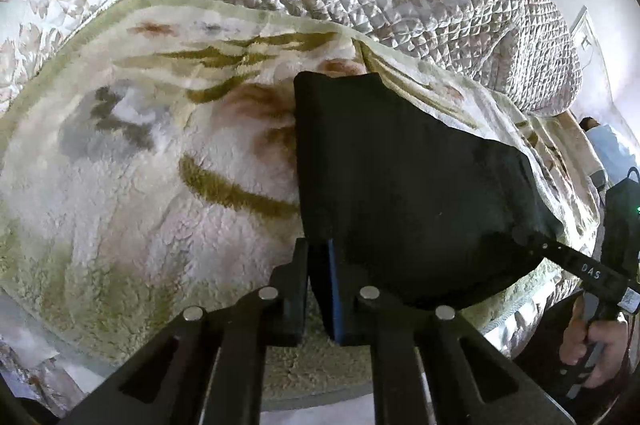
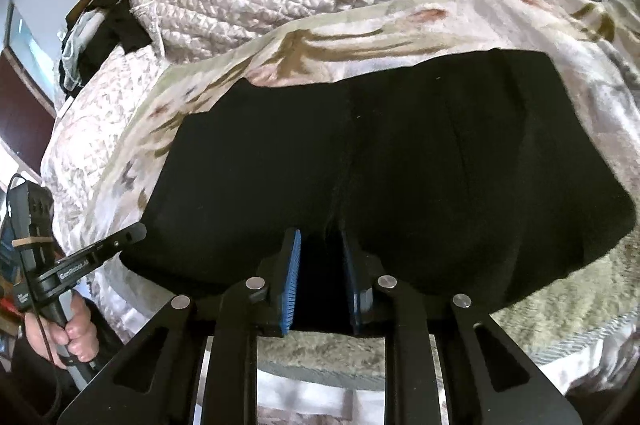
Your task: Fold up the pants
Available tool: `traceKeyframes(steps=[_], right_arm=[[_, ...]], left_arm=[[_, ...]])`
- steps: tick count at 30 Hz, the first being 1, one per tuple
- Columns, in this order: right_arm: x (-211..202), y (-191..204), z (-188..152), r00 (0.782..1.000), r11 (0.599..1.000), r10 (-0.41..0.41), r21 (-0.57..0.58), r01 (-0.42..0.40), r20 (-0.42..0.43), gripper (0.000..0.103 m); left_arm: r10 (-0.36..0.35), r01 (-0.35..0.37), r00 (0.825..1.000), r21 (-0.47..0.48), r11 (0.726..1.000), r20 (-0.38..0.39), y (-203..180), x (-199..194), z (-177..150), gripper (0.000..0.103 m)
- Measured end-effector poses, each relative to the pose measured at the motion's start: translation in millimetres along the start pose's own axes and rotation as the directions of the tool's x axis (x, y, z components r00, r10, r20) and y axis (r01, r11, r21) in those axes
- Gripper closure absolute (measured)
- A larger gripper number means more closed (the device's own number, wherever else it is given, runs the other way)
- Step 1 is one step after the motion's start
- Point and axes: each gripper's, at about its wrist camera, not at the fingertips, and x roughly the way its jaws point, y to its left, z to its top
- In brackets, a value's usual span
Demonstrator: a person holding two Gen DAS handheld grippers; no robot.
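Left wrist view: black pants (image 1: 400, 185) flat on fleece blanket (image 1: 140, 185) atop bed, partly folded; left tongs (image 1: 318, 289) pinching near edge, right tongs (image 2: 320, 281) clamping same hem. Next, probably: lifting together, folding over evenly.

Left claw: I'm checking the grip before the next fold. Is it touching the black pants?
Touching. The left wrist view shows the left claw nearly shut on the near corner of the black pants, with dark cloth between its pads.
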Motion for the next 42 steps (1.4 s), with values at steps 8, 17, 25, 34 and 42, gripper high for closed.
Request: traceKeyframes(steps=[8,17,25,34,42], right_arm=[[-4.0,7.9,-1.6,0.998,0.998,0.056,-0.023,-0.055,0.036,0.082],[2.4,0.6,-6.2,1.000,1.000,-0.011,-0.024,0.011,0.004,0.082],[-7.2,14.4,-3.5,0.998,0.997,0.003,-0.073,0.001,0.059,0.082],[-12.5,10.6,-2.8,0.996,0.997,-0.037,-0.059,0.042,0.084,0.073],[-15.8,7.0,-3.0,0.994,0.997,-0.058,-0.049,0.063,0.088,0.069]], left_arm=[[-0.005,0.003,0.998,0.037,0.999,0.063,-13.0,-15.2,17.6,0.092],[-0.025,0.026,1.000,0.068,0.997,-0.003,-23.8,9.9,1.1,0.092],[0.041,-0.045,0.998,0.094,0.995,0.037,-35.7,1.4,15.9,0.091],[0.077,-0.087,0.994,0.155,0.984,0.073,-59.2,5.6,28.4,0.082],[0.102,-0.117,0.990,0.165,0.979,0.096,-66.4,8.1,31.0,0.078]])
